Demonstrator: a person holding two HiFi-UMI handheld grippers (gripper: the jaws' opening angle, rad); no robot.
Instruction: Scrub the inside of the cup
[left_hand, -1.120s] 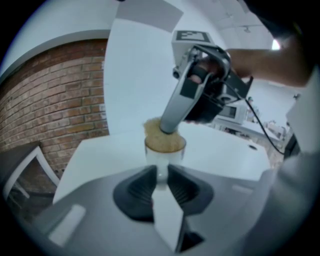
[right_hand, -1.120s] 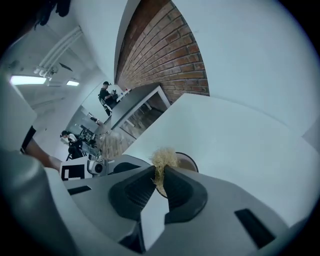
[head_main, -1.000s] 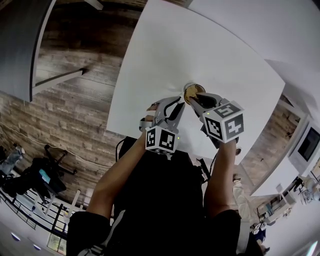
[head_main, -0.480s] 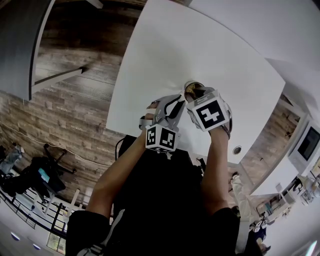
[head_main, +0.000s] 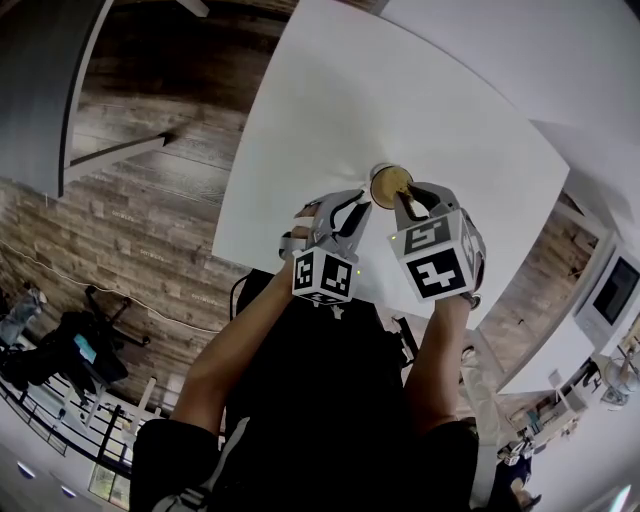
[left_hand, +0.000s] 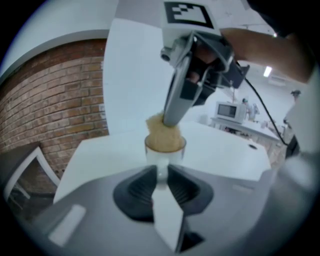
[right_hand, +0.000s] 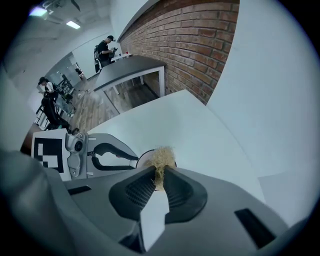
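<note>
A clear cup stands on the white table, close to its near edge. My left gripper is shut on the cup's near wall and holds it upright. A tan, fibrous scrubber fills the cup's mouth. My right gripper comes steeply down from above and is shut on the scrubber, pushing it into the cup. In the left gripper view the right gripper rises out of the cup. In the right gripper view the left gripper reaches the cup's rim from the left. The cup's inside is hidden by the scrubber.
The table's left edge drops to a wooden floor. A dark table stands by a brick wall. A bench with a microwave lies beyond the table, and people stand far off.
The right gripper has rolled and swung over the cup: its marker cube went up over the rim, then back down to the right. The left gripper and cup have stayed still.
</note>
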